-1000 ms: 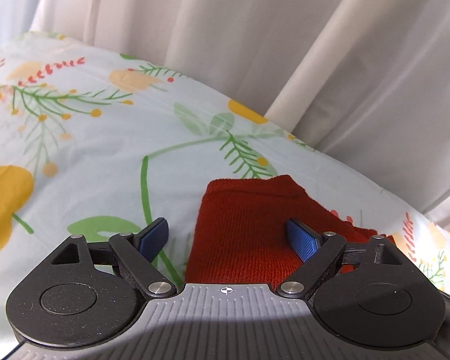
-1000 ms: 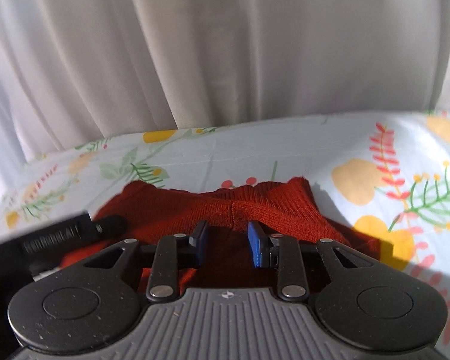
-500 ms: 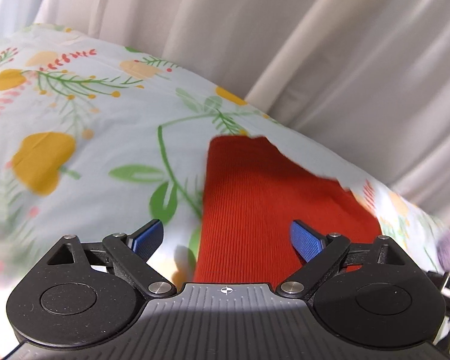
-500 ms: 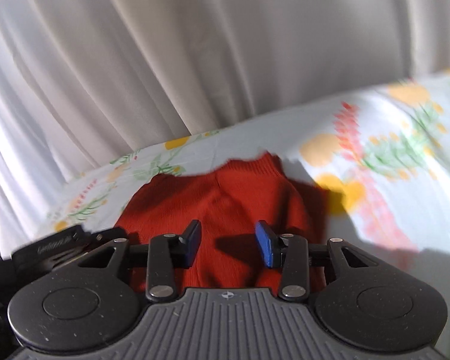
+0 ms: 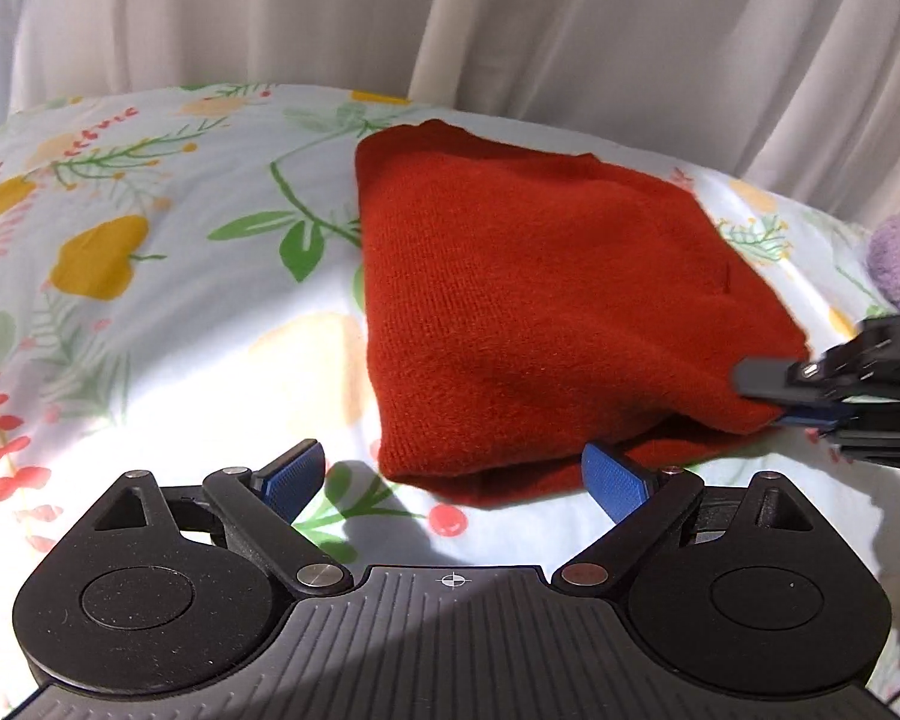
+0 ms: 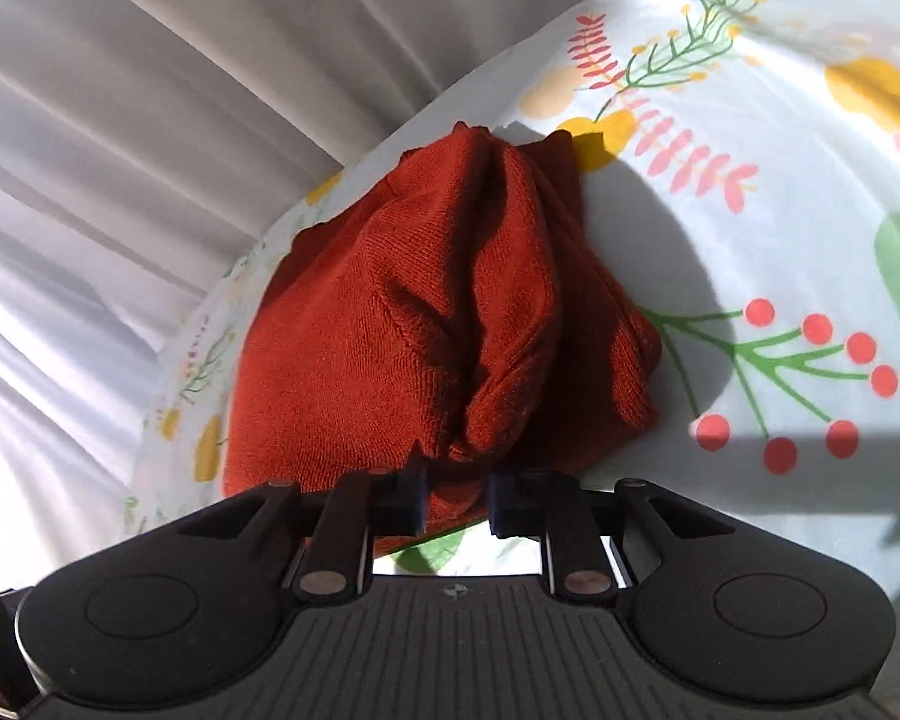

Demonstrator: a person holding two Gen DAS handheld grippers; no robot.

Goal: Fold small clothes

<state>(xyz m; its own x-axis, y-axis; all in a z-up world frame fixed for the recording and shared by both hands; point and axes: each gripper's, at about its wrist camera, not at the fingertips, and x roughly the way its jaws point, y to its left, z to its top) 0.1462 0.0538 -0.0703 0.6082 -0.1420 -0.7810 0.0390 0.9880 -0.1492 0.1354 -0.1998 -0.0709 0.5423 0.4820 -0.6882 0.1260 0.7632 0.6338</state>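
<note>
- White curtains backed a floral bedsheet.
- Red knit garment lay mid-frame (soft, floppy, best pinched at corners).
- Left gripper gaped empty; right gripper pinched its edge.

Black left gripper, right gripper: blue pads, silver screws.

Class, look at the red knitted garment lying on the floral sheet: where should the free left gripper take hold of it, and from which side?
Grip the near-left corner of the red knitted garment, coming in low from its near edge. That edge is a thick folded roll lying just ahead of the open left gripper, while the right gripper already pinches the opposite corner.
</note>
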